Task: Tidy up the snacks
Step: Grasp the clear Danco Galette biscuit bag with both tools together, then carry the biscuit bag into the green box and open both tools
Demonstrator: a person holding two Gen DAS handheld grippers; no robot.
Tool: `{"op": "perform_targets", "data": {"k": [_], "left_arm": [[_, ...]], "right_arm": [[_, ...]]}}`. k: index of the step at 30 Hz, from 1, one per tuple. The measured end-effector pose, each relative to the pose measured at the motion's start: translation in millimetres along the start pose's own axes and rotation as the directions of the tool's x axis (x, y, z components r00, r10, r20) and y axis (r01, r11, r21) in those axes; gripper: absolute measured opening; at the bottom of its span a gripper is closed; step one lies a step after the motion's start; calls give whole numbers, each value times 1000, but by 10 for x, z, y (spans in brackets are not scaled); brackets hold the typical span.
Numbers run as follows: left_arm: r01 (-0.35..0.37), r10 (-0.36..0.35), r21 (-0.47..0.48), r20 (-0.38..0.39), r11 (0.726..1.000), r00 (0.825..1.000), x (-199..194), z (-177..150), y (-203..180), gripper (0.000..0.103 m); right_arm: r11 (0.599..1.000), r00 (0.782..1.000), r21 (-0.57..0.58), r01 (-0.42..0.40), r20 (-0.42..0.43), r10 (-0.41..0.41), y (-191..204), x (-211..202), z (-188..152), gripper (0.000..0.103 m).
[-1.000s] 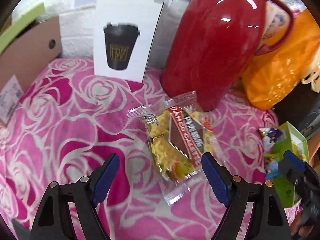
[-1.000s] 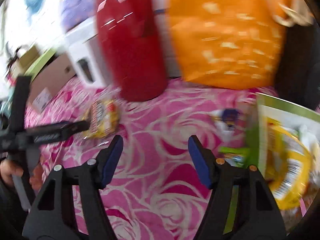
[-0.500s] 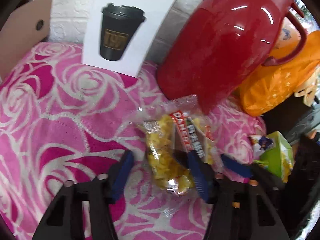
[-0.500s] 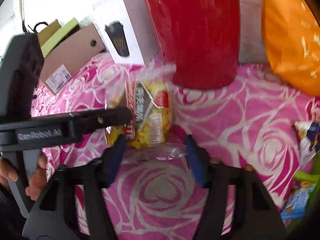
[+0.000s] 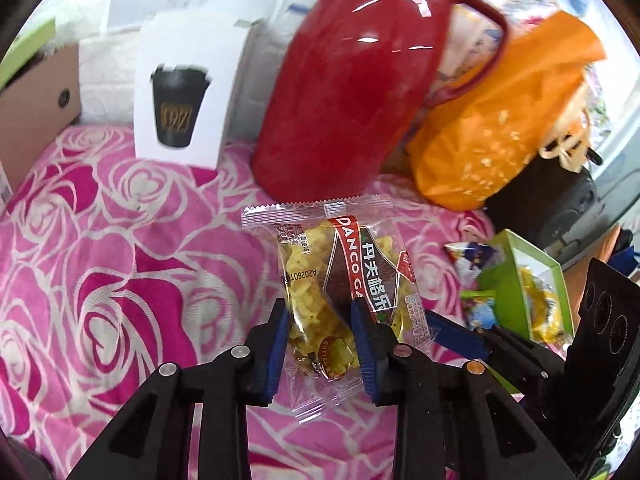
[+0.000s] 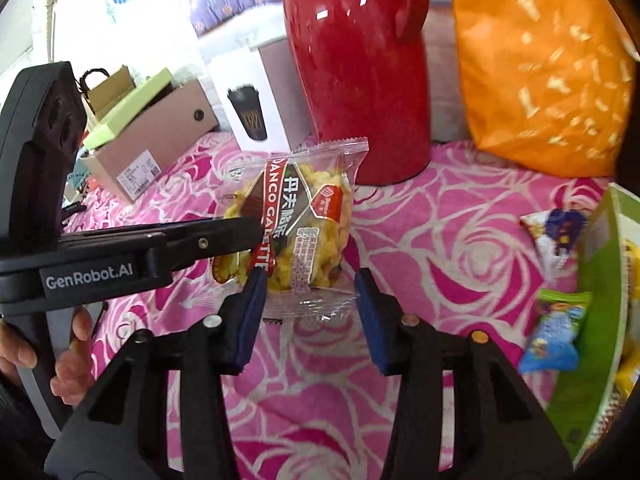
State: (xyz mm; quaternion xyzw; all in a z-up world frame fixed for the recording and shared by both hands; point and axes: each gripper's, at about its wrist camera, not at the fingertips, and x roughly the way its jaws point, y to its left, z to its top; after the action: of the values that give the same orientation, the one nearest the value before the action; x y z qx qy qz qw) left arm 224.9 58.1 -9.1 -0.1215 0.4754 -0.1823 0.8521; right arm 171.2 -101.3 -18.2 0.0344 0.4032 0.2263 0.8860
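Above the pink rose-patterned cloth [image 5: 100,248], the snack packet [image 5: 340,276] was pinched at its lower end by the left gripper [image 5: 320,344]. The right gripper [image 6: 308,312] stood half open just below it. Behind stood a red jug [image 5: 352,92], a white box [image 5: 184,92] and an orange bag [image 5: 500,128].

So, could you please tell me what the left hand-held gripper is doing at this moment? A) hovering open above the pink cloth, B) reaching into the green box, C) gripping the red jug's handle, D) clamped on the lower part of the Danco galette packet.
D: the left hand-held gripper has its blue pads pressed on the lower part of the Danco galette packet, while the right hand-held gripper stays open nearby.
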Motion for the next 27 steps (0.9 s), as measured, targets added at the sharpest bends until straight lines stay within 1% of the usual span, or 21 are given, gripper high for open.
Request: {"op": "perform_targets", "data": {"k": [3, 7, 11, 14, 19, 20, 23, 27], "left_arm": [[4, -5, 29, 25, 1000, 1000, -156, -10, -185, 31], [25, -29, 80, 48, 996, 998, -315, -42, -494, 31], [55, -64, 158, 52, 986, 997, -385, -89, -925, 31], [78, -89, 207, 44, 975, 995, -365, -134, -1252, 31], [128, -135, 297, 2, 946, 991, -226, -240, -1889, 31], [136, -142, 311, -6, 941, 990, -206, -256, -1970, 31], [169, -166, 367, -40, 915, 985, -80, -336, -2369, 31], [210, -194, 415, -80, 885, 978, 87, -437, -2775, 31]], "right_arm": [[1000, 999, 6, 7, 41, -7, -15, -250, -43, 47], [999, 994, 27, 40, 101, -43, -90, -610, -133, 47], [994, 985, 76, 74, 151, -85, -289, -991, -279, 47], [988, 975, 113, 106, 181, -125, -458, -1253, -408, 47], [966, 957, 209, 151, 213, -195, -847, -1683, -665, 47], [962, 954, 225, 157, 218, -206, -912, -1752, -707, 47], [944, 942, 278, 180, 229, -247, -1145, -1962, -850, 47], [915, 925, 349, 202, 239, -295, -1454, -2199, -1032, 47]]}}
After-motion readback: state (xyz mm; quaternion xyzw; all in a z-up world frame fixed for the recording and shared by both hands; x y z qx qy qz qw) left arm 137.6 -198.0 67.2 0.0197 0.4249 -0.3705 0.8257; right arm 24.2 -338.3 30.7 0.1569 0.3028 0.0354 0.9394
